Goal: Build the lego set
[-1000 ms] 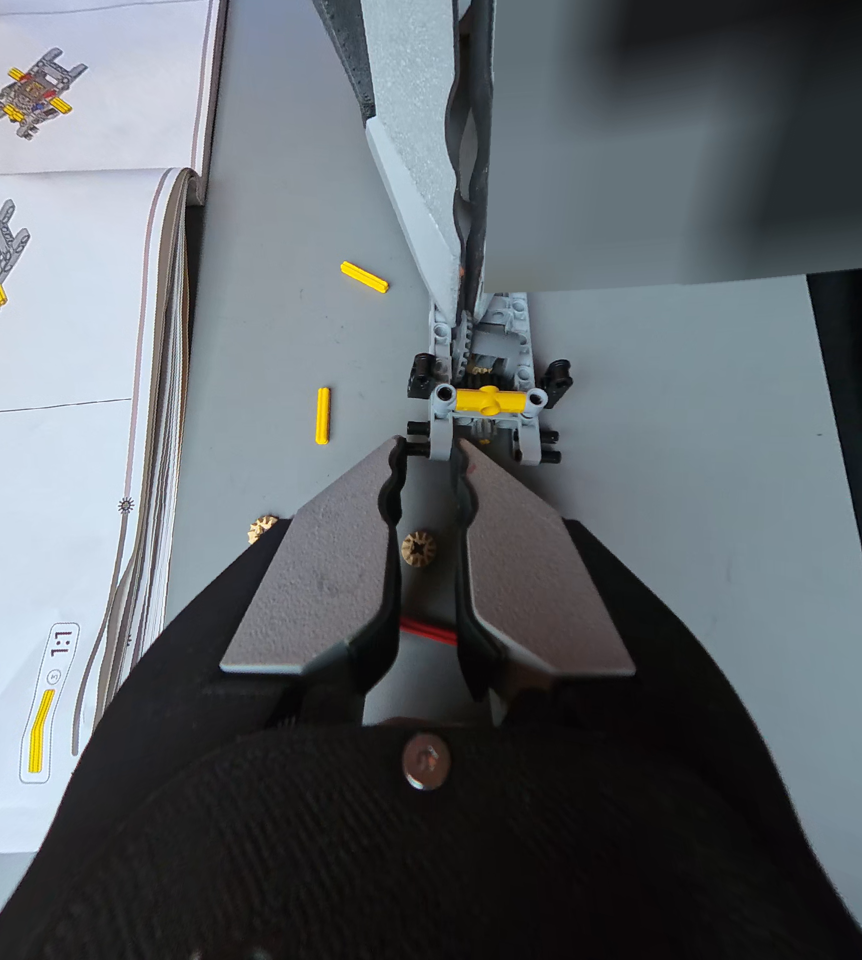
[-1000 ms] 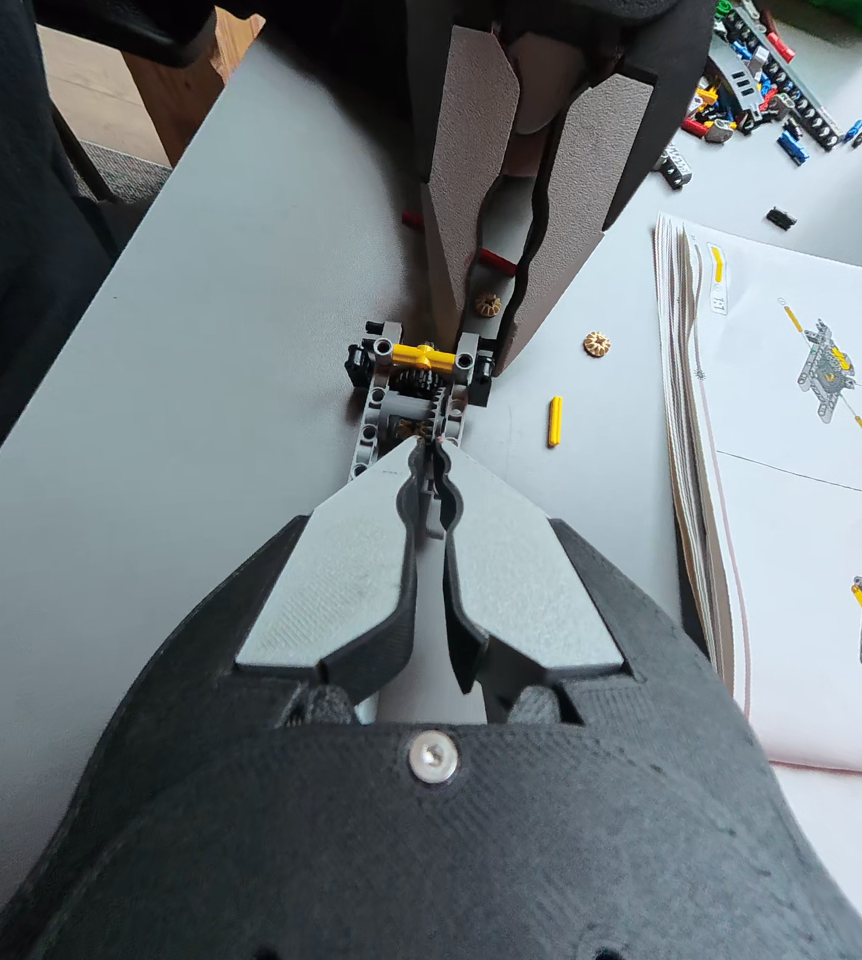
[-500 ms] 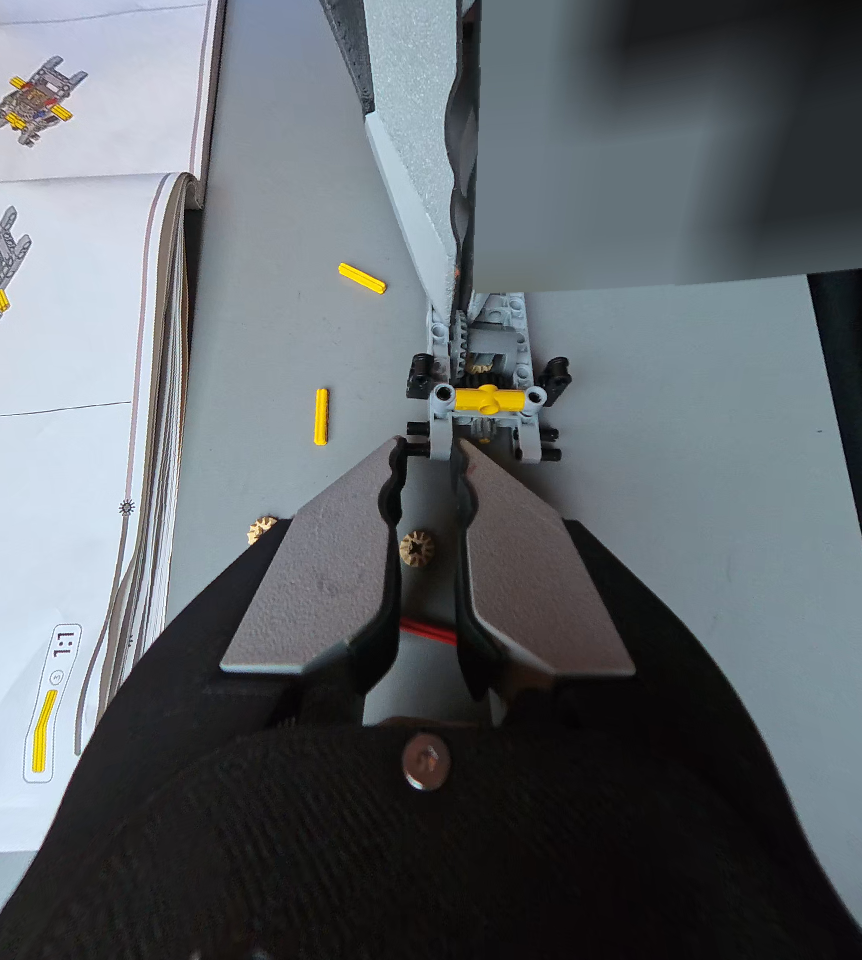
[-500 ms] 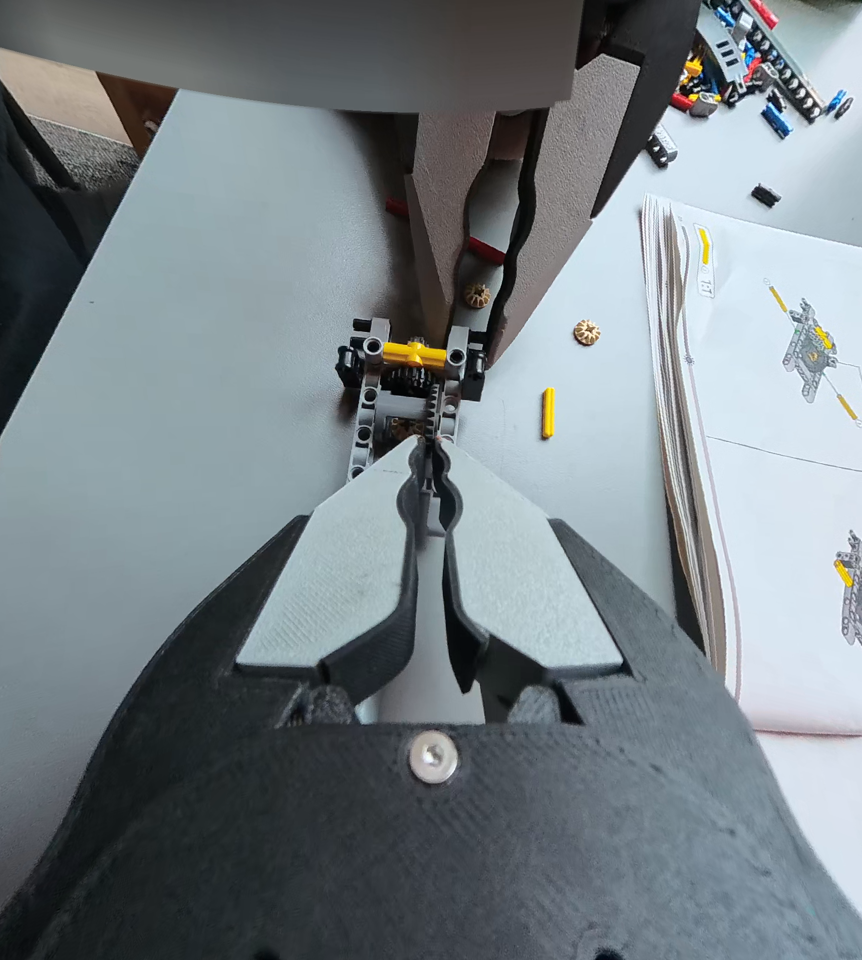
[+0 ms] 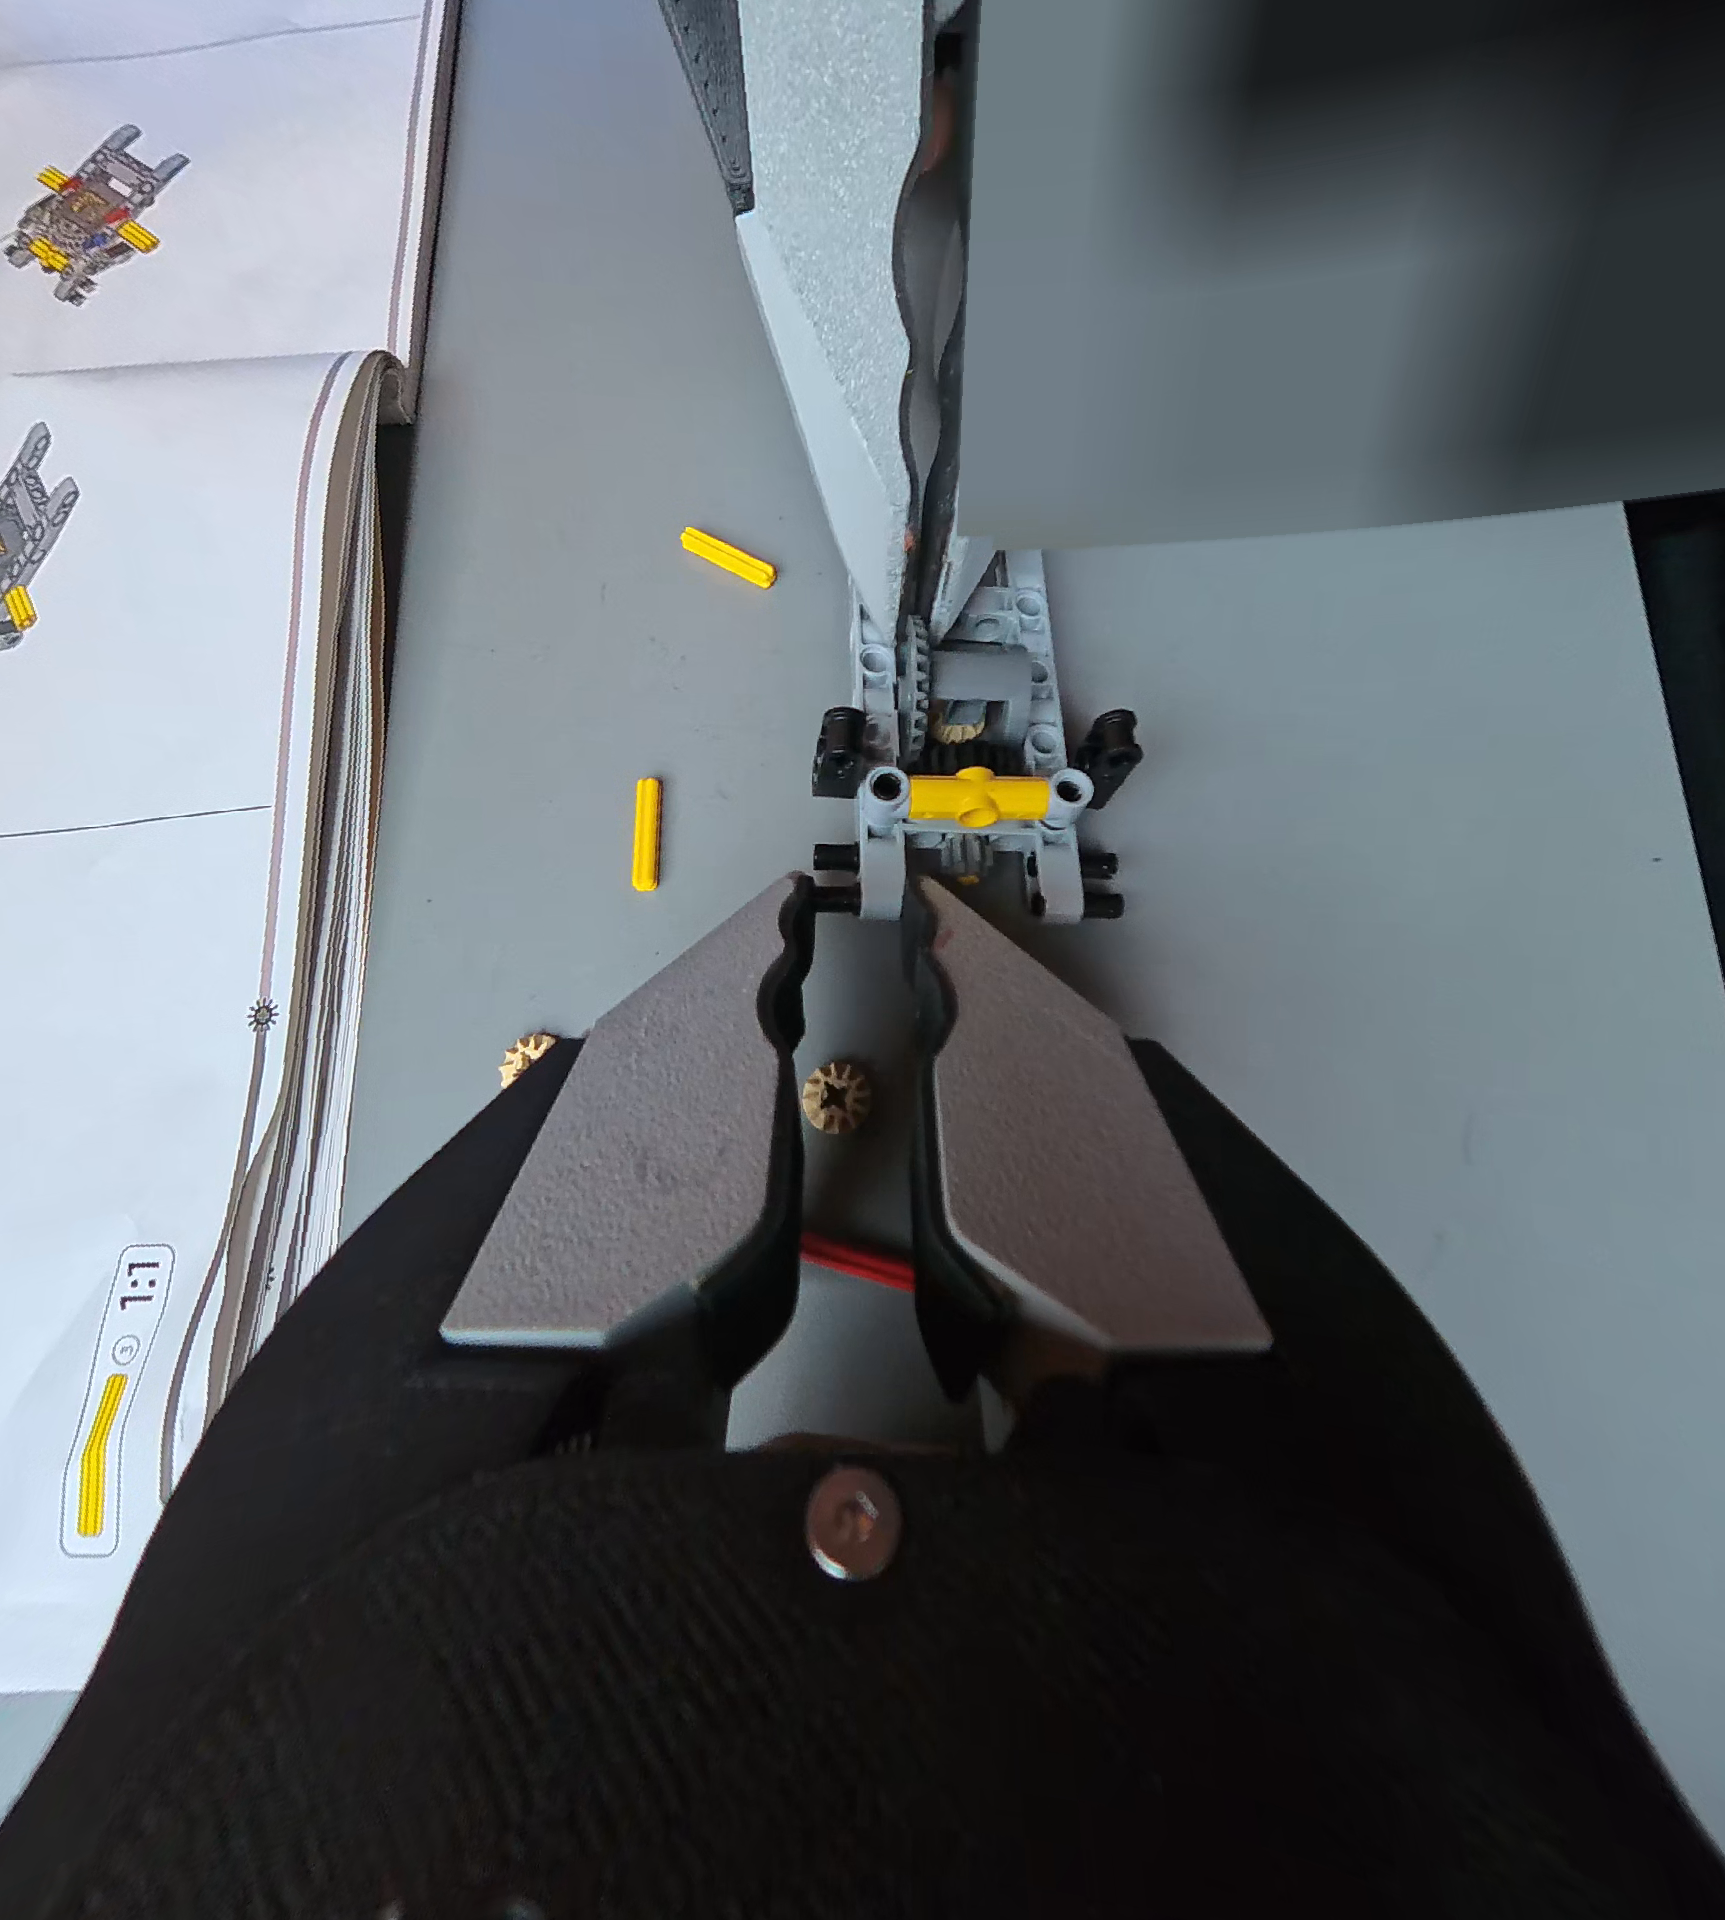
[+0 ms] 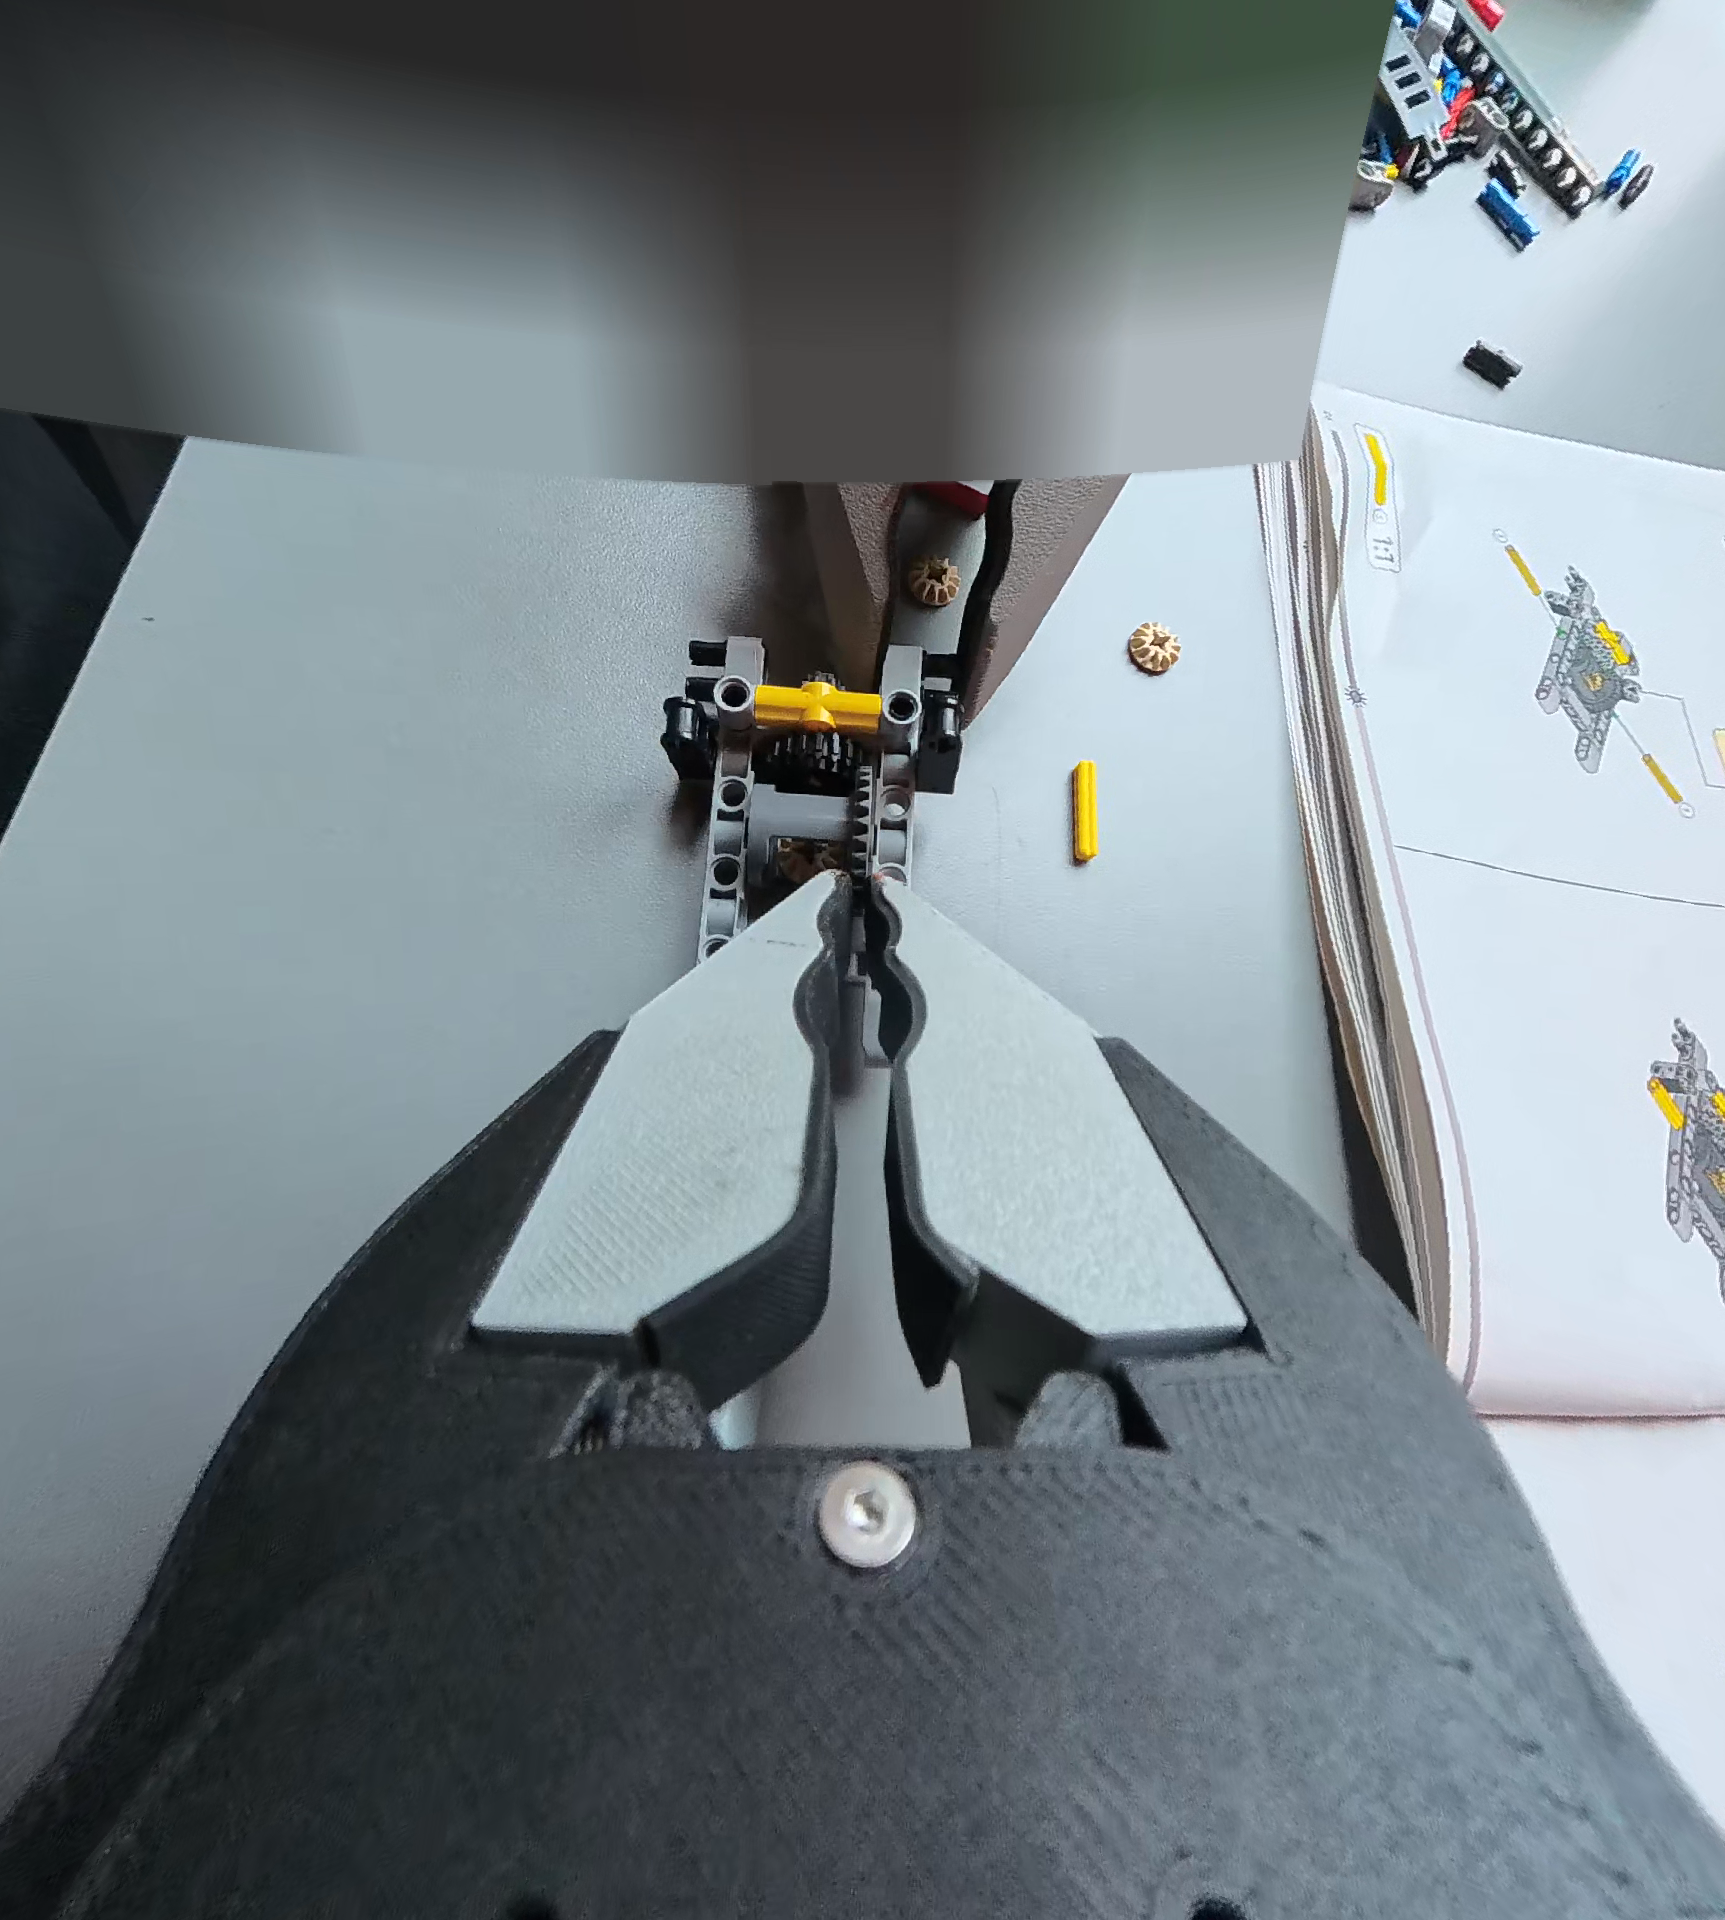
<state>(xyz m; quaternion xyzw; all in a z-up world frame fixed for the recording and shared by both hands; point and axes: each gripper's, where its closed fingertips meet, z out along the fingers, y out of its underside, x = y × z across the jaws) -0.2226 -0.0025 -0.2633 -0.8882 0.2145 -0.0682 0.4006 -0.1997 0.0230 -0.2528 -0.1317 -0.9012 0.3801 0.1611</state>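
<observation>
The lego assembly (image 5: 977,800), two grey beams joined by a yellow connector with gears and black pins, lies on the grey table. My left gripper (image 5: 863,894) is closed around the end of one grey beam, one tip against a black pin. It also shows in the right wrist view (image 6: 925,665), partly hidden by a blur patch. My right gripper (image 6: 863,909) is shut on the opposite end of the assembly (image 6: 816,707), pinching at the thin grey gear. It faces me in the left wrist view (image 5: 915,613).
Two loose yellow axles (image 5: 728,558) (image 5: 646,834), two tan gears (image 5: 835,1096) (image 5: 525,1055) and a red axle (image 5: 853,1260) lie nearby. The open instruction booklet (image 5: 110,831) (image 6: 1564,935) lies beside them. A pile of parts (image 6: 1492,114) and a black piece (image 6: 1492,364) lie farther off. The table edge (image 5: 1668,831) is close. The gap from one gripper's tips to the other's is roughly 5 cm. The left tips stand about 20 cm off the black piece (image 6: 1492,364).
Both grippers keep the same hold on the assembly. The right wrist view has shifted slightly; the assembly and the left gripper stay put.
</observation>
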